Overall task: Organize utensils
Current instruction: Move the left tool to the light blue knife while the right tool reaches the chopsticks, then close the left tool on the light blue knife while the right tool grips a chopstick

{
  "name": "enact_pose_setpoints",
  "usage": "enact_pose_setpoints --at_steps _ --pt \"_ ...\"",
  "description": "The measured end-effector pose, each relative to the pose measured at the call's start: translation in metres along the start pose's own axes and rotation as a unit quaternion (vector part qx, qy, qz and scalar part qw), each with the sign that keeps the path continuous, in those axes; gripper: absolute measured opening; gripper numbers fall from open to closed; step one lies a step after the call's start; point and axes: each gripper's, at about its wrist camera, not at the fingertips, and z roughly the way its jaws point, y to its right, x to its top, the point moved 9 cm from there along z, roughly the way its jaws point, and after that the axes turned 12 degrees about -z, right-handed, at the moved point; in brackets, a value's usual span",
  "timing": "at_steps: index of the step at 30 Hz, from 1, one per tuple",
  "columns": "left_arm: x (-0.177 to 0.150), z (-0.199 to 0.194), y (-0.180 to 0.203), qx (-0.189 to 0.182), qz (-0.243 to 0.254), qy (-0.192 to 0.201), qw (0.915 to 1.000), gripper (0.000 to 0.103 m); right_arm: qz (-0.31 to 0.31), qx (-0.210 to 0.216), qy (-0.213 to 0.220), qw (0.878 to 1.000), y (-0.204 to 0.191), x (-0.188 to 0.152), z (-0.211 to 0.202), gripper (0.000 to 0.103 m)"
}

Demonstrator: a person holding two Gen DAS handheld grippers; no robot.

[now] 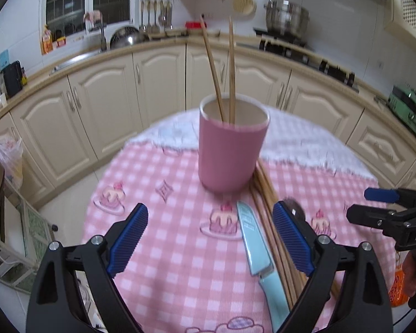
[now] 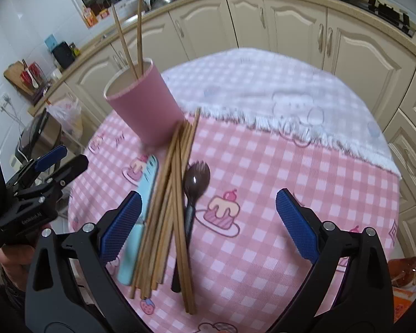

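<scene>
A pink cup (image 1: pixel 230 149) (image 2: pixel 147 108) stands on the round table with two wooden chopsticks (image 1: pixel 222 69) (image 2: pixel 130 33) upright in it. Beside it lie a bundle of several chopsticks (image 1: pixel 266 211) (image 2: pixel 169 208), a light blue knife (image 1: pixel 255 247) (image 2: pixel 141 208) and a dark spork (image 2: pixel 192 191) (image 1: pixel 296 208). My left gripper (image 1: pixel 210 241) is open above the knife and bundle, holding nothing. My right gripper (image 2: pixel 208 230) is open over the bundle and spork, also holding nothing. Each gripper shows in the other's view: the right gripper (image 1: pixel 374 205), the left gripper (image 2: pixel 61 158).
The table wears a pink checked cloth (image 2: pixel 277 194) with a white cloth (image 2: pixel 263 83) at the far side. Cream kitchen cabinets (image 1: pixel 97 116) curve behind, with a sink, pots and a stove on the counter. An orange packet (image 1: pixel 399 285) lies at the table's right edge.
</scene>
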Motion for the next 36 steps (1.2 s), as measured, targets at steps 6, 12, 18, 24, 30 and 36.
enact_pose_setpoints --at_steps 6,12,18,24,30,36 --pt "-0.025 0.024 0.006 0.012 0.007 -0.042 0.999 0.09 -0.015 0.006 -0.029 0.999 -0.003 -0.014 0.018 0.085" --pt "-0.042 0.044 0.013 0.02 0.012 -0.074 0.997 0.09 -0.023 0.018 -0.037 0.999 -0.007 -0.018 0.026 0.079" --pt "-0.053 0.062 0.019 0.03 0.023 -0.093 0.9949 0.089 -0.027 0.018 -0.04 0.999 -0.005 -0.017 0.029 0.079" --pt "-0.057 0.063 0.026 0.007 0.03 -0.095 0.995 0.067 -0.046 0.021 -0.05 0.997 -0.013 -0.013 0.04 0.074" --pt "-0.059 0.062 0.028 -0.002 0.043 -0.1 0.994 0.052 -0.067 0.017 -0.069 0.995 -0.02 -0.013 0.056 0.056" --pt "-0.06 0.061 0.027 -0.007 0.051 -0.102 0.9934 0.049 -0.083 0.02 -0.081 0.993 -0.024 -0.013 0.062 0.046"
